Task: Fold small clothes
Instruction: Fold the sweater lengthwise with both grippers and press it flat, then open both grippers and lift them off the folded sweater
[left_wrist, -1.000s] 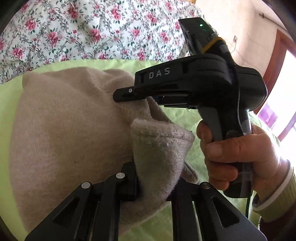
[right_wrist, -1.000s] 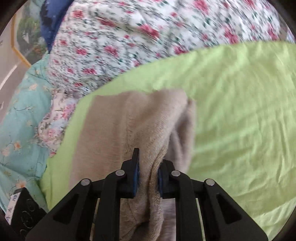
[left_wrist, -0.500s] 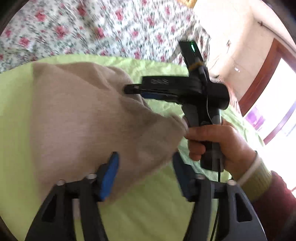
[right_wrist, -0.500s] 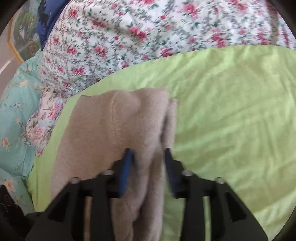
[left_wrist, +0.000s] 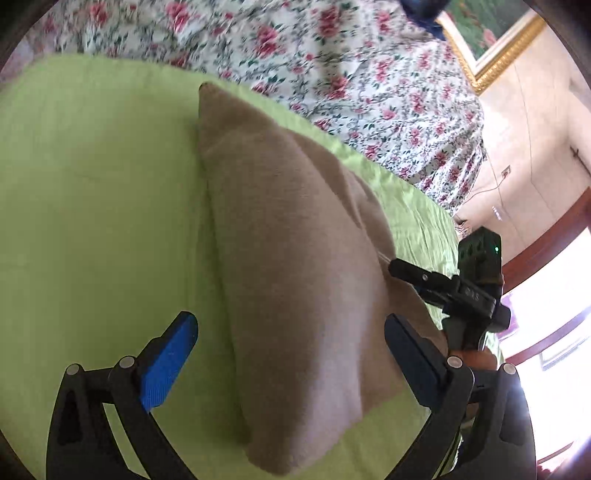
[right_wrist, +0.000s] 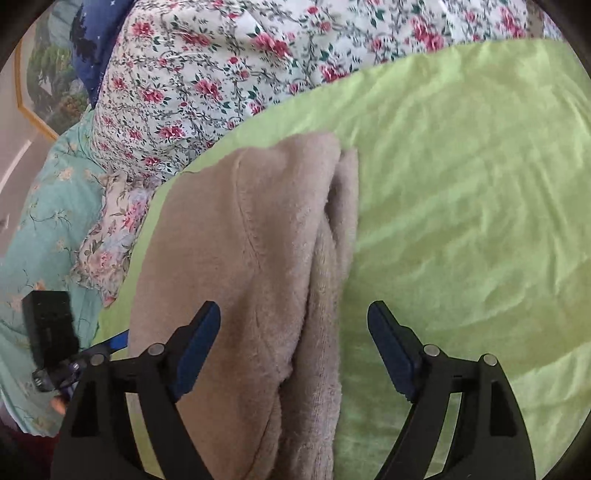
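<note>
A beige knitted garment (left_wrist: 295, 266) lies folded lengthwise on the green sheet (left_wrist: 92, 221). It also shows in the right wrist view (right_wrist: 258, 258), with a doubled edge along its right side. My left gripper (left_wrist: 291, 343) is open, its blue pads wide apart over the garment's near end, holding nothing. My right gripper (right_wrist: 295, 332) is open and empty above the garment's near end. The right gripper's body (left_wrist: 465, 291) shows in the left wrist view at the garment's right edge. The left gripper's body (right_wrist: 51, 332) shows at the left edge of the right wrist view.
A floral quilt (left_wrist: 314, 74) is bunched along the far side of the green sheet (right_wrist: 461, 184). A teal floral cover (right_wrist: 44, 221) lies at the left in the right wrist view. A framed picture (left_wrist: 487, 44) hangs on the wall.
Both grippers have opened and let go of the beige garment, which now lies flat on the sheet. Both have drawn back from it.
</note>
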